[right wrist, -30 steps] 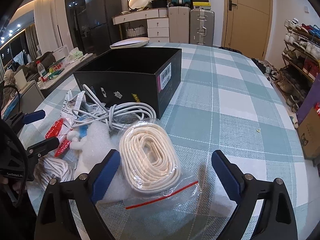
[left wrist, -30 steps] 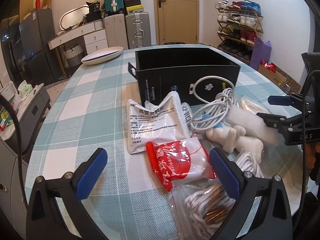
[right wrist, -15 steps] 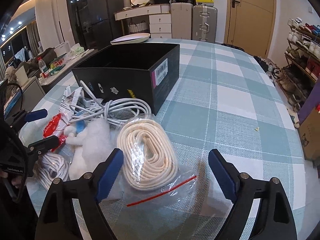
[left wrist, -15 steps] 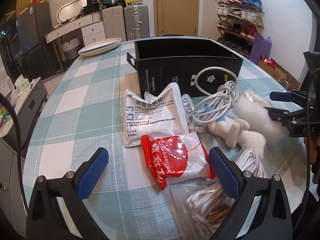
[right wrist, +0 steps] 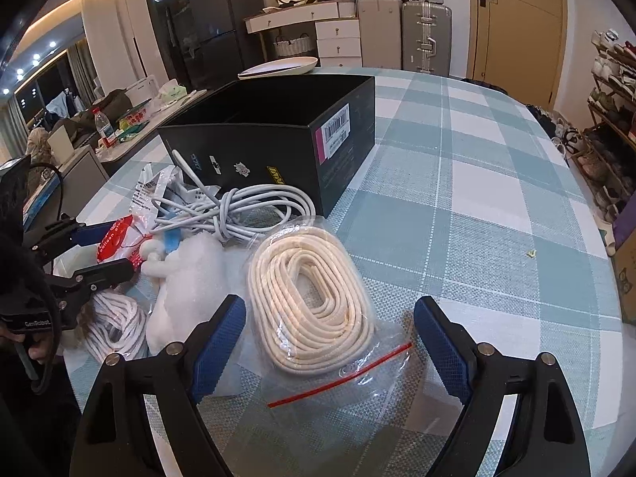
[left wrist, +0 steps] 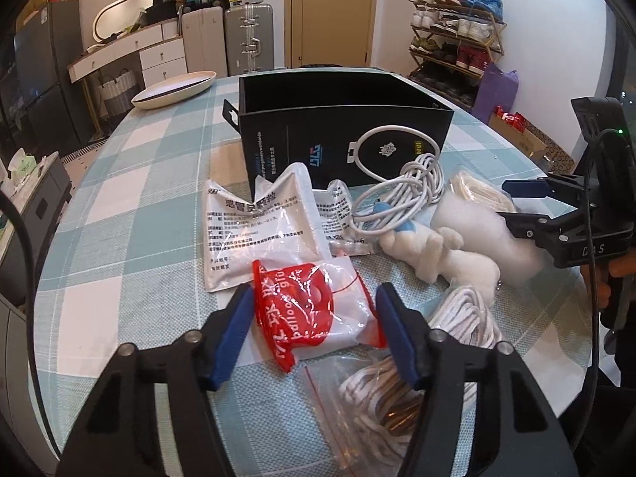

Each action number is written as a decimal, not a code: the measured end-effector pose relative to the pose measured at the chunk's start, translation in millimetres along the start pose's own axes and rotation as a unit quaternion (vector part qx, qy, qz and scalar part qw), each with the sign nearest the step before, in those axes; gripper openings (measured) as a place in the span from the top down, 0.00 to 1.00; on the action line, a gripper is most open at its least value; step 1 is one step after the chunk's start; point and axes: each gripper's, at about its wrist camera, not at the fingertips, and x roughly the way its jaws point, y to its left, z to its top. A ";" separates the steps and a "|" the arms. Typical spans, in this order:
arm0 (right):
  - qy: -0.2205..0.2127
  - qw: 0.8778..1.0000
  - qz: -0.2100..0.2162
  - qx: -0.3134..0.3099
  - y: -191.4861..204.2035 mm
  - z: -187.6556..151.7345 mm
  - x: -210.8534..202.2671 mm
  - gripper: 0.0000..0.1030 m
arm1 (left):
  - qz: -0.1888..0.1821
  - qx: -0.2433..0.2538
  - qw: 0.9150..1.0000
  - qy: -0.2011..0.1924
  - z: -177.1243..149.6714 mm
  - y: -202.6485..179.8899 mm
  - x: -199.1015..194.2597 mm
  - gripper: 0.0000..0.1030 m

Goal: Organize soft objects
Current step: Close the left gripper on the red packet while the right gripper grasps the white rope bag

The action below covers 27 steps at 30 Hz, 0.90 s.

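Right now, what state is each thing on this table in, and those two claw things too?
Black box: open on top, upright.
Red-and-clear packet: lying flat, between the left gripper fingers.
Left gripper: closing in, contact unclear.
Right gripper: open, holding nothing.
Bagged cream rope: coiled, bag sealed.
White cable: loosely bundled against the box.
Plush toy: lying down.

Surface: round table (right wrist: 457, 183), teal-white check cloth.
Far side: cream plate (left wrist: 175, 89).
Centre: open black box (right wrist: 278, 135).
Near box: white cable (right wrist: 246, 206), bagged rope coil (right wrist: 314, 298), white sachet (left wrist: 258, 230), red-white packet (left wrist: 314, 314), plush toy (left wrist: 433, 250).
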 end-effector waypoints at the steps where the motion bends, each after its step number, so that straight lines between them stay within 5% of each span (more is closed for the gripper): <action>1: 0.000 1.000 0.001 -0.007 1.9 -0.3 -0.8 0.14 | -0.002 -0.002 1.000 -0.002 0.2 0.6 -1.0 0.48; 22: 0.027 0.997 -0.007 -0.074 4.2 0.1 6.6 0.22 | -0.010 0.000 1.000 -0.029 1.5 1.3 -18.3 0.54; 27: 0.016 0.998 0.001 -0.068 3.5 -0.3 5.8 0.47 | -0.010 0.000 0.999 -0.038 3.2 1.6 -23.7 0.54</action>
